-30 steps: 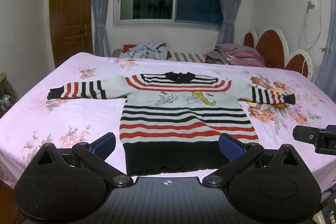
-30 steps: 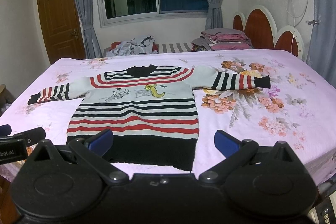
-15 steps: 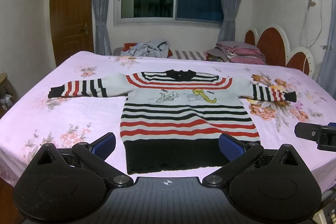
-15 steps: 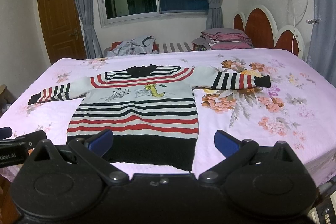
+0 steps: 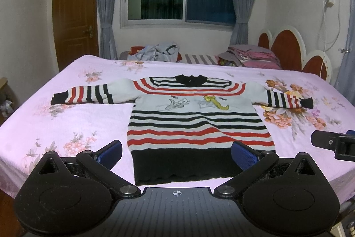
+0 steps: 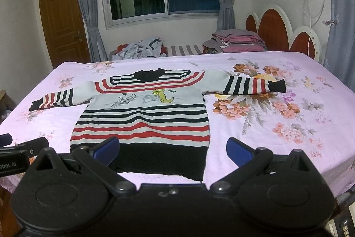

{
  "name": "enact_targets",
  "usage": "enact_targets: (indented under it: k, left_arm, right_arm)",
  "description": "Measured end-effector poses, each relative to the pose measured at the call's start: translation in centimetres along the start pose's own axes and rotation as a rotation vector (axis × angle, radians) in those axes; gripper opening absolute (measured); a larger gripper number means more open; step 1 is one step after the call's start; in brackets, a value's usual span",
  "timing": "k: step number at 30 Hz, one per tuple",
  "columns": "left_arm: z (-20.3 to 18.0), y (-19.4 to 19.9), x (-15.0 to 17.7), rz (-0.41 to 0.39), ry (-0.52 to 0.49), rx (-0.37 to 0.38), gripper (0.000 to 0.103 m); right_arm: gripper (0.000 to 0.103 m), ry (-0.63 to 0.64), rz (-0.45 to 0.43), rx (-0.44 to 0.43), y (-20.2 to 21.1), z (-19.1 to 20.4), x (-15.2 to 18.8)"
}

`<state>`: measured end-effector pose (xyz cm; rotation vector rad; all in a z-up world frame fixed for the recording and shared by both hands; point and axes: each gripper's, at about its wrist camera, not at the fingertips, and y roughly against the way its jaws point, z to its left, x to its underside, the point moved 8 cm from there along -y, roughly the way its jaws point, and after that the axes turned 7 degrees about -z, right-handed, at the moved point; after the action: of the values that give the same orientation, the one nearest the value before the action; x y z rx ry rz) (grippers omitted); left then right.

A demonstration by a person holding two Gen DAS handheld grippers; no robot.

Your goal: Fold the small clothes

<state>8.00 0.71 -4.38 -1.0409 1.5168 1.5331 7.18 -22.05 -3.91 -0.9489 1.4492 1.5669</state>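
Lying flat beyond both wide-open, empty grippers (image 5: 176, 151) (image 6: 172, 148): striped sweater (image 5: 195, 123).

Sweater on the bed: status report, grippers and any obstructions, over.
Left gripper open, empty. Right gripper open, empty. Striped sweater flat on pink bedspread, sleeves spread, unfolded. Nothing on it.

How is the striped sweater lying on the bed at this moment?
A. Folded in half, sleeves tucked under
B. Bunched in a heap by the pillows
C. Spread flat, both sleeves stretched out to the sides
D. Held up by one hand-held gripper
C: the striped sweater lies flat on the bed, its sleeves out to both sides, unfolded.
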Motion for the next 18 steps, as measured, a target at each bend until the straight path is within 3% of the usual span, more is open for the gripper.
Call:
enact_targets:
  k: [18]
  left_arm:
    - [-0.56,-0.33,-0.39,0.005,-0.021,0.024,0.103]
  right_arm:
    - [0.103,-0.009,0.003,0.016,-0.05,0.14,0.23]
